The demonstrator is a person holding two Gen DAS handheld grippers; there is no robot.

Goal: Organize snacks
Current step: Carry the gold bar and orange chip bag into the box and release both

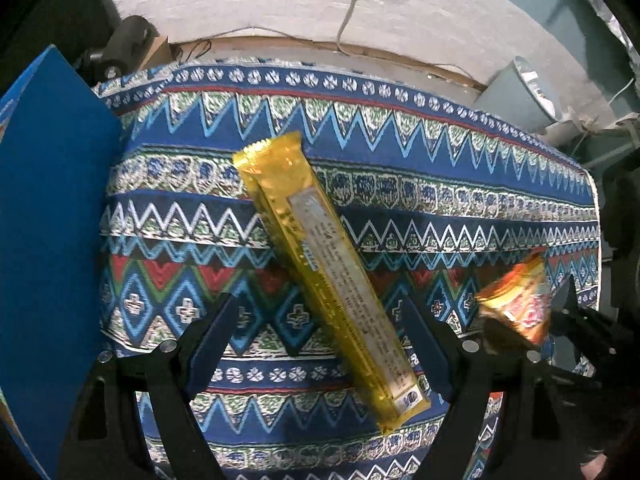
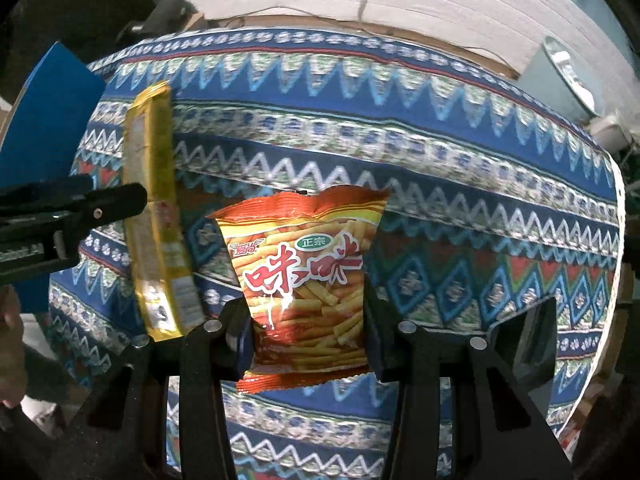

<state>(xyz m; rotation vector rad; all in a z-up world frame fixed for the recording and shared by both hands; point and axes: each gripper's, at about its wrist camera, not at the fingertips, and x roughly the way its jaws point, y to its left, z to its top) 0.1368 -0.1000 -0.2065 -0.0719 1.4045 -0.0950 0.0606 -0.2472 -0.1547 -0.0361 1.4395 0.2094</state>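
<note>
Right gripper point(image 2: 308, 336): its two fingers are clamped on the orange snack bag point(image 2: 304, 280), one pad on each side of the lower half; the bag is lifted above the patterned tablecloth point(image 2: 460, 184).
Left gripper point(image 1: 320, 344): the fingers stand wide apart, with the near end of the yellow wafer pack point(image 1: 320, 264) lying between them; no pad touches it.
Orange snack bag, look: a small pillow bag, orange-red with large red characters and pictures of fried sticks; top edge crimped and a little bent.
Orange snack bag, handling: I judge it light, soft and full of air, with brittle sticks inside. A gentle squeeze across the body, as now, seems right; a hard squeeze may crush the contents.
Yellow wafer pack, look: long, narrow, glossy gold film with a pale printed label, lying diagonally on the cloth.
Yellow wafer pack, handling: probably light and rather stiff, film slippery; best to take it across the narrow width, near the middle.
Blue box point(image 1: 48, 208): stands at the left edge of the table, just beside the pack's far end.
</note>
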